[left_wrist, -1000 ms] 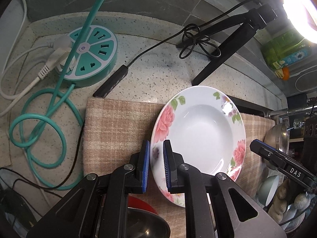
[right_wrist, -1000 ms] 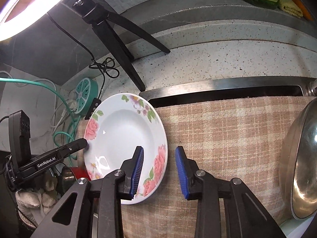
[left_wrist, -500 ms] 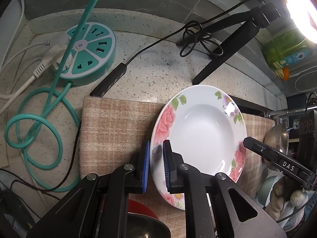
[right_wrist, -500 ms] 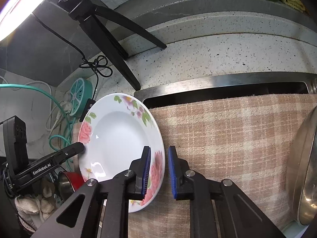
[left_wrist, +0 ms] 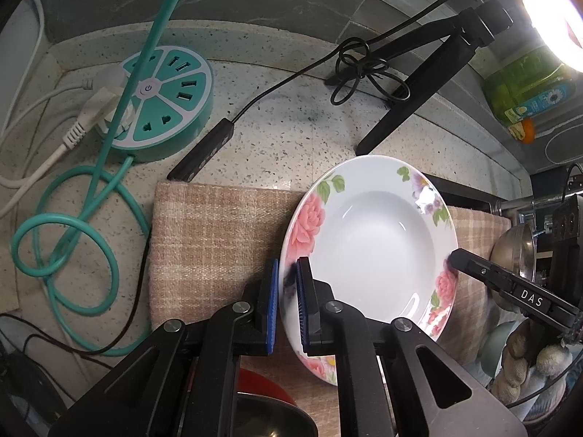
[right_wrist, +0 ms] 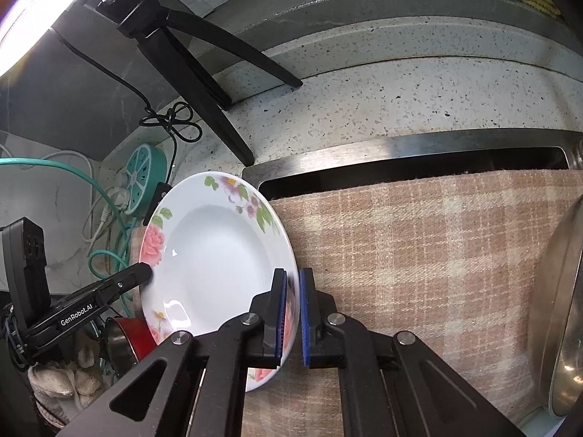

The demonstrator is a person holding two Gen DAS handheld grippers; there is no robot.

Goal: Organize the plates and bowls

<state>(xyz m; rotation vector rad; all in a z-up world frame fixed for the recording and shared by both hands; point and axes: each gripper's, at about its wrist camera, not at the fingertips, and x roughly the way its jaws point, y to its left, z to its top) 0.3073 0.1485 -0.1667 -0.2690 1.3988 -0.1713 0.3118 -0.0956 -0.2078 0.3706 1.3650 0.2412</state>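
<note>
We hold the floral plate (left_wrist: 368,251) over the checked cloth (left_wrist: 215,240): left gripper (left_wrist: 288,304) and right gripper (right_wrist: 291,315) jaws each clamped on opposite rim edges. Risk: uneven pull from 2 thin-rim grips lets glazed china slip.

Our left gripper (left_wrist: 288,302) is a black plastic frame: two angular arms with triangular cut-outs, each pinned by round silver screws, ending in fingers faced with ribbed blue pads (left_wrist: 271,306). Our right gripper (right_wrist: 291,313) is built the same way, black arms, silver screw heads, triangular openings, blue ribbed pads (right_wrist: 305,317). Seen from the left wrist camera, the side of the right gripper carries a small white "DAS" label, with a black boxy camera housing behind it. From the right wrist camera, the left gripper's side reads "GenRobot.AI" in white, with thin black cables by its housing. We wear light knitted gloves (right_wrist: 62,382).
</note>
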